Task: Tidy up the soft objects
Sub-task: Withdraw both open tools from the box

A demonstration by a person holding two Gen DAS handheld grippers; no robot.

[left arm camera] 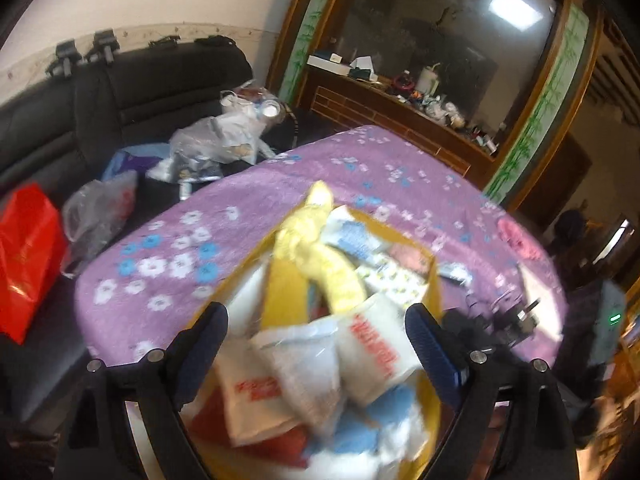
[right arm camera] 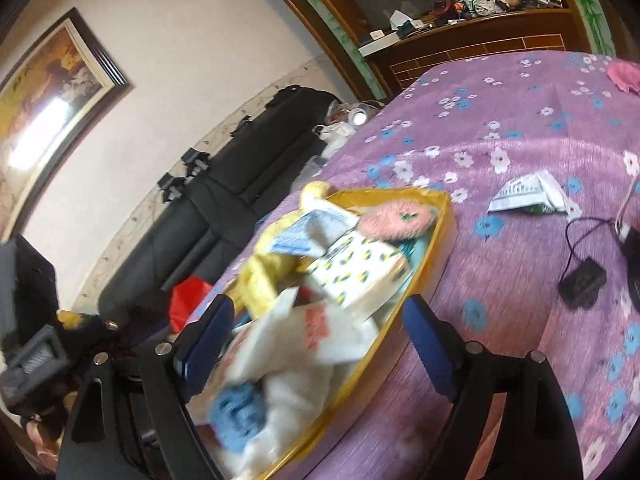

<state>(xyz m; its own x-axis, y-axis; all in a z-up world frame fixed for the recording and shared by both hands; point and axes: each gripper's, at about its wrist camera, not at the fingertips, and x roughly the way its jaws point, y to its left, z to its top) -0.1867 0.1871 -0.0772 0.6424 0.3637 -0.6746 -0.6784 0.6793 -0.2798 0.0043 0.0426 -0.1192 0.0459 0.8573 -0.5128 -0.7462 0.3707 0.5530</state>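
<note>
A yellow box sits on the purple flowered tablecloth. It holds several soft things: a yellow plush toy, white packets with red print, a lemon-print packet, a pink fuzzy item and a blue and white cloth. My left gripper is open and empty just above the box. My right gripper is open and empty over the box. A white-green packet and a pink cloth lie on the table outside the box.
A black sofa behind the table carries plastic bags and a red bag. A black device with a cable lies right of the box. A wooden cabinet stands beyond.
</note>
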